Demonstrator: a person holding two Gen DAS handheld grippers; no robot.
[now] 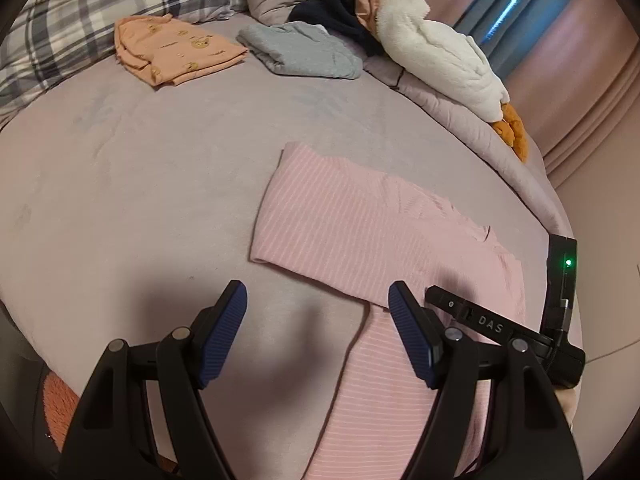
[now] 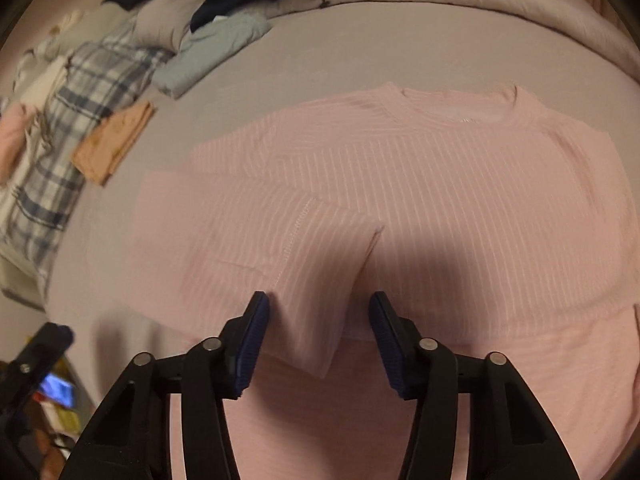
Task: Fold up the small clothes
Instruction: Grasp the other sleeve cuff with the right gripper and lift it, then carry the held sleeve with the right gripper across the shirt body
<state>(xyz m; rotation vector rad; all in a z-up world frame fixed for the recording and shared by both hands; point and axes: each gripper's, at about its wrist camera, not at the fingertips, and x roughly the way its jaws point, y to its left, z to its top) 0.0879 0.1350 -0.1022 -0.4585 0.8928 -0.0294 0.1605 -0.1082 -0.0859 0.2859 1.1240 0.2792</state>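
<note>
One pink striped top (image 2: 420, 200) flat on the bed (image 1: 140, 184), sleeve folded across. Two folded garments beyond: one orange (image 1: 176, 50), one grey (image 1: 300, 52). My left gripper (image 1: 316, 320) and right gripper (image 2: 318, 332) both spread, empty. Top's hem cut off.

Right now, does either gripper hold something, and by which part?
Nothing is held. The left gripper and the right gripper are both open above the pink striped shirt, with no fabric pinched.

Pink striped shirt (image 2: 400, 200) flat, sleeve folded in
</note>
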